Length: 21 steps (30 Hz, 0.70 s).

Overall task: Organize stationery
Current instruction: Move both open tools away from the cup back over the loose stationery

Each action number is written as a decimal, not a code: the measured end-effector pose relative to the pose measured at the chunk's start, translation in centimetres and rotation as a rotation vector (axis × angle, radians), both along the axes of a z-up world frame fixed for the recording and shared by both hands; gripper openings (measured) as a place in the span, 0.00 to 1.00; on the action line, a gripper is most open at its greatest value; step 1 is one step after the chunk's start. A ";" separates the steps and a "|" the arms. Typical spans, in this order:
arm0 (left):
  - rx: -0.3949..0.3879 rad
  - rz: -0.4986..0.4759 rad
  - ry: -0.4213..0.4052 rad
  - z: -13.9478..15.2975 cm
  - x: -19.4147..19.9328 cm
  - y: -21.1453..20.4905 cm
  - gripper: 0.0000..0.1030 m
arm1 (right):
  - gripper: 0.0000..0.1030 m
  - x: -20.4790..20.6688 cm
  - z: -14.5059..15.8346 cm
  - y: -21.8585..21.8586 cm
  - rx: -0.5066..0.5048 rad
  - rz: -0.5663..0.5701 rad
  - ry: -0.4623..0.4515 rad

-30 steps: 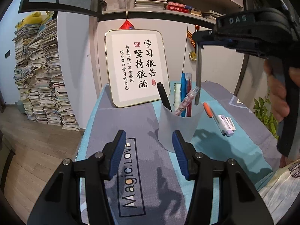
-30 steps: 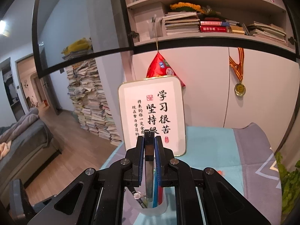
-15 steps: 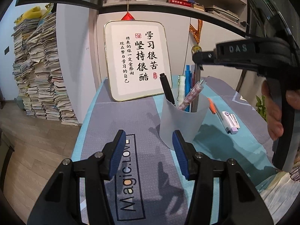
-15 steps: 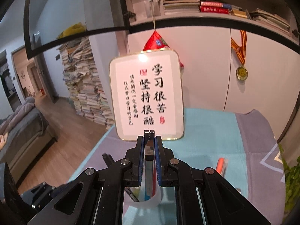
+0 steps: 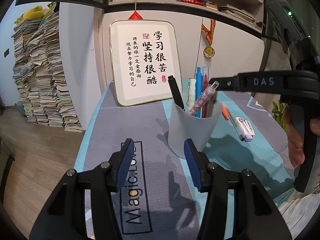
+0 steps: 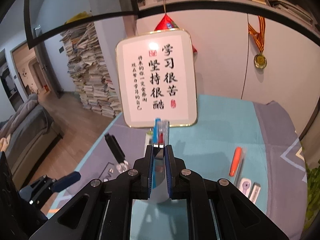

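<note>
A translucent white cup stands on the cloth-covered table and holds a black marker, a patterned pen, a blue pen and a red one. My right gripper reaches in from the right above the cup. It is shut on a thin dark flat strip, whose lower end dips inside the cup. My left gripper sits low in front of the cup, open, with nothing between its pads. Its right finger is just short of the cup's base.
An orange pen and a white-and-purple correction tape lie on the cloth to the right of the cup. A framed calligraphy board leans on the wall behind. The table's left edge drops to the floor beside stacked books.
My right gripper has come down and tipped forward, lowering the dark strip from above the cup into it. The left gripper has stayed where it was, still open.
</note>
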<state>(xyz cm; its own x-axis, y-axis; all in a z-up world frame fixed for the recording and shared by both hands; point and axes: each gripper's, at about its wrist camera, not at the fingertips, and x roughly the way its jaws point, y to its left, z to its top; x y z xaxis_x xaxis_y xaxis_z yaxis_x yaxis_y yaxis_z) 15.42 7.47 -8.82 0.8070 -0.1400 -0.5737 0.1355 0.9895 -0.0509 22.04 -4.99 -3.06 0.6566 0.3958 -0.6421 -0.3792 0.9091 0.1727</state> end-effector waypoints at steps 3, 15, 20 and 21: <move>0.004 -0.003 0.000 0.1 -0.1 -0.2 0.49 | 0.11 -0.2 0.0 -0.3 0.006 0.001 0.020; 0.021 -0.064 -0.025 1.1 -1.2 -2.8 0.49 | 0.11 -2.4 1.9 -6.4 0.076 -0.132 -0.015; 0.022 -0.127 -0.025 1.5 -1.8 -4.9 0.49 | 0.11 -2.7 0.7 -10.5 0.110 -0.230 0.042; 0.023 -0.141 -0.023 1.6 -1.8 -5.4 0.49 | 0.11 -2.6 0.5 -11.2 0.114 -0.248 0.055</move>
<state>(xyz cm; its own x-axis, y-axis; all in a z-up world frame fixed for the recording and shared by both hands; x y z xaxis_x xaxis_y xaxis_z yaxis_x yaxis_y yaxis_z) 13.59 2.09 -7.27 0.7931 -0.2399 -0.5598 0.2738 0.9615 -0.0241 19.40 -16.19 -2.61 0.7081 0.2994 -0.6396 -0.1350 0.9464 0.2935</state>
